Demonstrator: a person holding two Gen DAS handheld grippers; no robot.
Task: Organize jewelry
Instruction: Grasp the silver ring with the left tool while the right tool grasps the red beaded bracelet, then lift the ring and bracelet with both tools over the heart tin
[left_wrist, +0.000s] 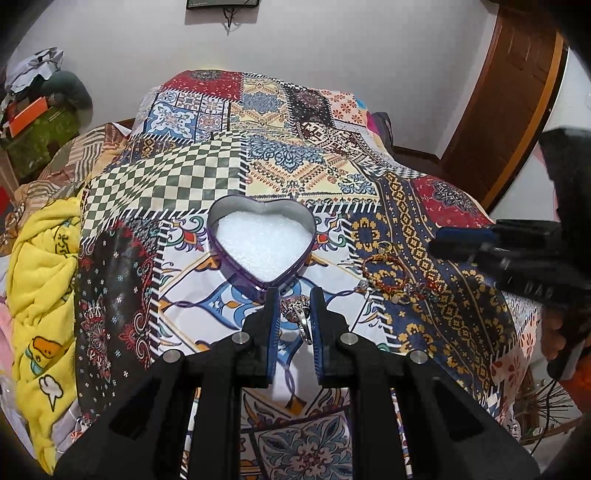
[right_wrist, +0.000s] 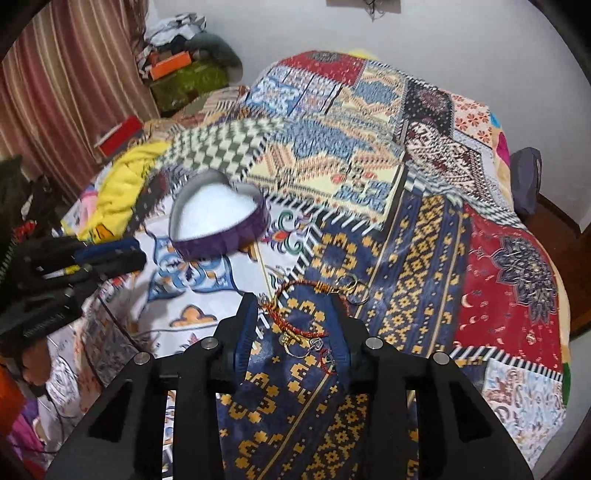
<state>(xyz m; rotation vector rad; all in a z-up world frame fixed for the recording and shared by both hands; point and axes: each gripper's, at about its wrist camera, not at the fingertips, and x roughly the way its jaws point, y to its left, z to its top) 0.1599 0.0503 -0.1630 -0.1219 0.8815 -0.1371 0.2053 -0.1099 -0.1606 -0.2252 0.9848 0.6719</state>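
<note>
My left tongs (left_wrist: 293, 314) grip silver rings (left_wrist: 297, 317) just short of the heart tin (left_wrist: 262, 242); my right tongs (right_wrist: 293, 328) stand open around the red bracelet (right_wrist: 295, 317).

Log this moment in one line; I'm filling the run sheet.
left gripper: shut on rings | right gripper: open over bracelet | tin: open, no jewelry inside

Two fisheye views, each mounted on a hand-held gripper, look steeply down along the jaws, close above a patchwork bedspread (left_wrist: 207, 177). Both share the heart-shaped tin (left_wrist: 263, 243) and the bracelets (right_wrist: 303, 314).
</note>
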